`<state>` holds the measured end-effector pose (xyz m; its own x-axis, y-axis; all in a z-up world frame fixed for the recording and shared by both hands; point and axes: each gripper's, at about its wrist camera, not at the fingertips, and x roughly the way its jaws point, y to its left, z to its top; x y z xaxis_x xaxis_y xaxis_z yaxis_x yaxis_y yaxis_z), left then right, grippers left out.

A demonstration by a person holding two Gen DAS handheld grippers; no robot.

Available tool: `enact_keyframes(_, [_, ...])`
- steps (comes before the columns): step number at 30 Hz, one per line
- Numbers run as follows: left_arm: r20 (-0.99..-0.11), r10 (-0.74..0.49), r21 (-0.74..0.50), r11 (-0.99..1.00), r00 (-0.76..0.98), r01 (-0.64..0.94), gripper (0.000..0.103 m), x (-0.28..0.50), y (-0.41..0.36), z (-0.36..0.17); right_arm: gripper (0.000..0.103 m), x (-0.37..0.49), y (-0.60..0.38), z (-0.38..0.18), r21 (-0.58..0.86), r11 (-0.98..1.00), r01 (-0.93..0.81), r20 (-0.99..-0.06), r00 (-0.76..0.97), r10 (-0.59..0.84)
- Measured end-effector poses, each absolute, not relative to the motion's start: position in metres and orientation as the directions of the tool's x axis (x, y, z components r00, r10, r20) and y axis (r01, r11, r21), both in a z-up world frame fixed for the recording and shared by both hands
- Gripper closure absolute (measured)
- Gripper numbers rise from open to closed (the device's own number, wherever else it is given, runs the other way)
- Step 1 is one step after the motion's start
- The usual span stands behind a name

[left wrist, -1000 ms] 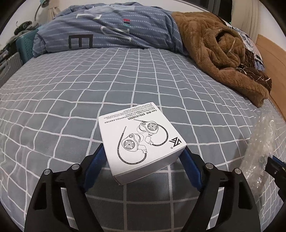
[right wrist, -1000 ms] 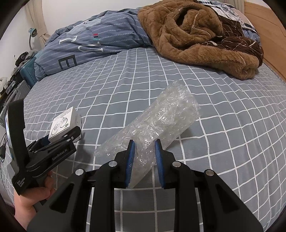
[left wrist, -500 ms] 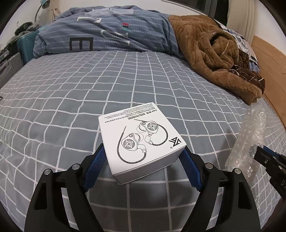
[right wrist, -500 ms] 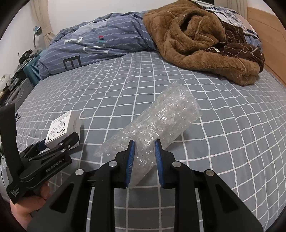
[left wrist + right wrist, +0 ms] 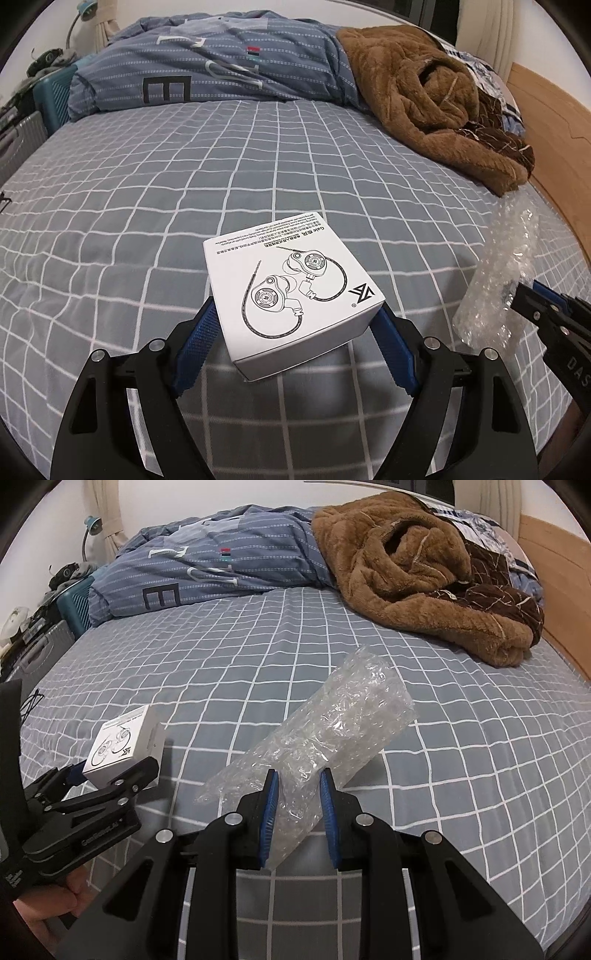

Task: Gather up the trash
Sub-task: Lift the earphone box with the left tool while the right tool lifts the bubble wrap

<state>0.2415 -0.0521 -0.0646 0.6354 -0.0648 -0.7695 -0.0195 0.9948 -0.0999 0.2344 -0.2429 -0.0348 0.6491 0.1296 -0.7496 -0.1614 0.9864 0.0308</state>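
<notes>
Right claw (image 5: 298,805) pinches bubble wrap (image 5: 332,731) angled away up-right.

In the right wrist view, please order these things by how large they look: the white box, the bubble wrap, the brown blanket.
1. brown blanket, largest, though farthest away.
2. bubble wrap, held in the right gripper close to the camera, so its size is flattered.
3. white box, smallest, held in the left gripper.

Black angular gripper frames, silver screws, blue ribbed pads on the fingers (image 5: 192,354)
</notes>
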Motion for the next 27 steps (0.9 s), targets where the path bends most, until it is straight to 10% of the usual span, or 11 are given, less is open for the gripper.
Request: enact_keyframes(27, [-0.751, -0.103, -0.115, 0.993, 0.652, 0.024, 0.024, 0.153, -0.046, -0.034, 0.081, 0.16, -0.232, -0.013, 0.007, 0.984, -0.176, -0.727, 0.675, 0.126])
